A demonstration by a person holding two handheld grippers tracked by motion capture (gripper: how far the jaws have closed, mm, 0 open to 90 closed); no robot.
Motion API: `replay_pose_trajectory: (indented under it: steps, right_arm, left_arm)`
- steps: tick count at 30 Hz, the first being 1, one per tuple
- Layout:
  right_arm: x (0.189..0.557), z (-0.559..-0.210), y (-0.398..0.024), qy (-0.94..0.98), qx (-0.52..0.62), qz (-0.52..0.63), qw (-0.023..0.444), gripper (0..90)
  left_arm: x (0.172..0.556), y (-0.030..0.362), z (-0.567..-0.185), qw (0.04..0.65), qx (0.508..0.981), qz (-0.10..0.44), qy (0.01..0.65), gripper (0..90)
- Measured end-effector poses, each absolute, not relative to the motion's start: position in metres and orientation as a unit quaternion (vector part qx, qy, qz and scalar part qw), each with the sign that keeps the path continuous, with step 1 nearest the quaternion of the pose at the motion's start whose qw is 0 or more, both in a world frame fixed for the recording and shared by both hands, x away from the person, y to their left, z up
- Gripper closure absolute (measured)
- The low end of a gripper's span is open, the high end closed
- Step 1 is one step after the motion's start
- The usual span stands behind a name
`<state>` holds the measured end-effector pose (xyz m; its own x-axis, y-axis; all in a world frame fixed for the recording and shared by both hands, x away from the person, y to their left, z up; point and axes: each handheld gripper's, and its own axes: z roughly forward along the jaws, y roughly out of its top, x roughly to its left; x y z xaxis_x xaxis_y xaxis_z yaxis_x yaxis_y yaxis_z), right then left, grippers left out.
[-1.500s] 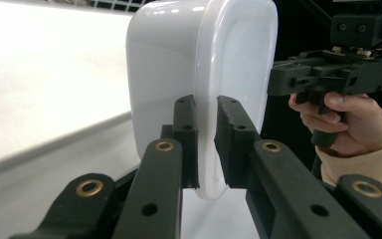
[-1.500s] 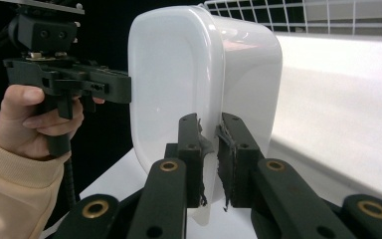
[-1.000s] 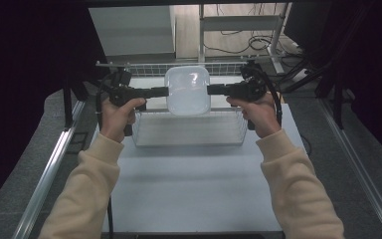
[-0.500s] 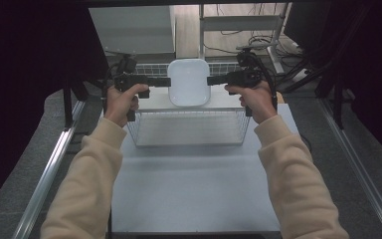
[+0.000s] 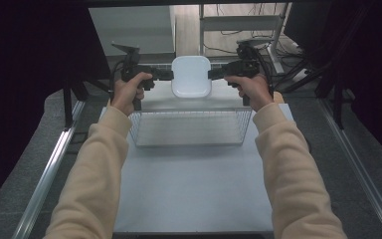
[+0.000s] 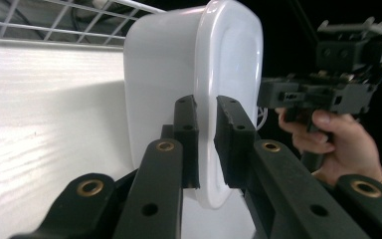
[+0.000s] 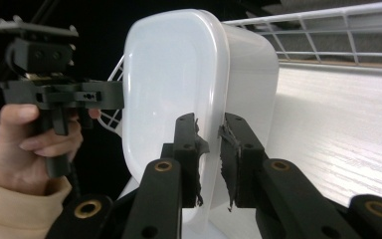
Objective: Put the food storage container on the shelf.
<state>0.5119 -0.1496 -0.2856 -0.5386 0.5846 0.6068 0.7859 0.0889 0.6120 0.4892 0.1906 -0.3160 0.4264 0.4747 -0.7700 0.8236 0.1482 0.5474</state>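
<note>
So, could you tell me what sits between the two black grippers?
A white plastic container, gripped at its rim by the left gripper and right gripper, in the high view.

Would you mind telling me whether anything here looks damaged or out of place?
The black padding on the right claw looks torn and ragged along its inner edges, next to the white container's rim. Nothing else stands out.

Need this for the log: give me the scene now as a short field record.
held item: white tub, lid on
left gripper: shut on tub's rim
right gripper: shut on opposite rim
tub position: lifted, beyond the wire basket
basket: on the white table, nothing visible inside
</note>
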Motion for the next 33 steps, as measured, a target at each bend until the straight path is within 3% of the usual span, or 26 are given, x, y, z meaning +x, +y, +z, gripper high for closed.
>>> replay_pose_trajectory:
  steps: [7,27,30,33]
  right_arm:
    - [0.532,-0.293,-0.148,-0.694,-0.521,-0.477,0.141,73.4]
    - [0.541,-0.301,-0.143,-0.673,-0.55,-0.477,0.131,71.0]
    - [0.536,-0.297,-0.138,-0.679,-0.542,-0.482,0.109,43.7]
    - [0.53,-0.291,-0.136,-0.683,-0.531,-0.494,0.081,30.0]
  left_arm:
    - [0.509,0.194,-0.331,0.568,0.598,-0.189,0.533,77.7]
    - [0.514,0.195,-0.338,0.568,0.591,-0.183,0.543,72.9]
    - [0.51,0.194,-0.333,0.568,0.593,-0.145,0.552,55.2]
    - [0.502,0.197,-0.325,0.572,0.595,-0.106,0.554,41.4]
